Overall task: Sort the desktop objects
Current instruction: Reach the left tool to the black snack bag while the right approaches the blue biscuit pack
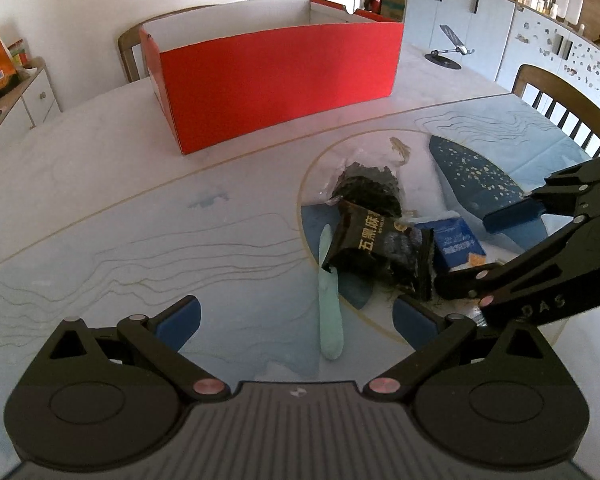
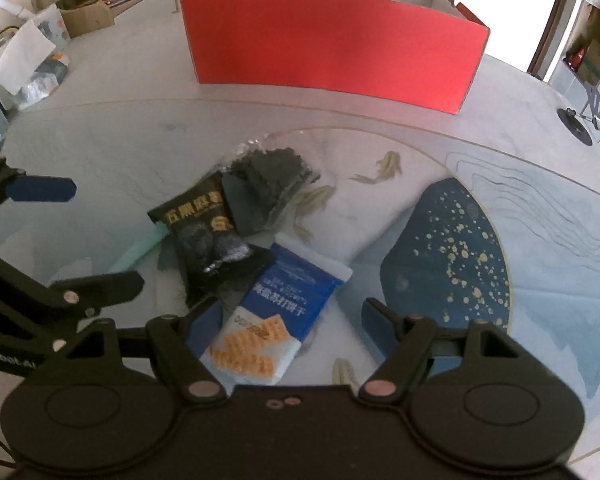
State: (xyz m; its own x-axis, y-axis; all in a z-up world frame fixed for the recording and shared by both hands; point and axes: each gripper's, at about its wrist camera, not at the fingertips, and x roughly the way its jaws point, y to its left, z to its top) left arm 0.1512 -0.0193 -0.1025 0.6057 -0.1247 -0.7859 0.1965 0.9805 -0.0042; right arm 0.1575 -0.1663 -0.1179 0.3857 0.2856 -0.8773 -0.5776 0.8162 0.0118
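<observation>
Several items lie in a pile on the patterned table mat. They are a black snack packet point(image 1: 374, 248) point(image 2: 208, 236), a clear bag of dark pieces point(image 1: 370, 188) point(image 2: 268, 184), a blue-and-white cracker packet point(image 1: 456, 244) point(image 2: 284, 308) and a long mint-green stick point(image 1: 330, 308) point(image 2: 140, 252). My left gripper point(image 1: 298, 316) point(image 2: 96, 236) is open, low over the table, with the mint stick between its fingers. My right gripper point(image 2: 292, 320) point(image 1: 484, 248) is open around the cracker packet. An open red box point(image 1: 276, 80) point(image 2: 332, 56) stands behind the pile.
A black phone stand point(image 1: 448, 56) point(image 2: 580, 120) sits at the table's far right. Wooden chairs stand at the right edge point(image 1: 560, 112) and behind the box point(image 1: 130, 52). A side cabinet with snack bags point(image 1: 4, 80) is at the left, and cluttered bags point(image 2: 32, 60) lie beyond the table.
</observation>
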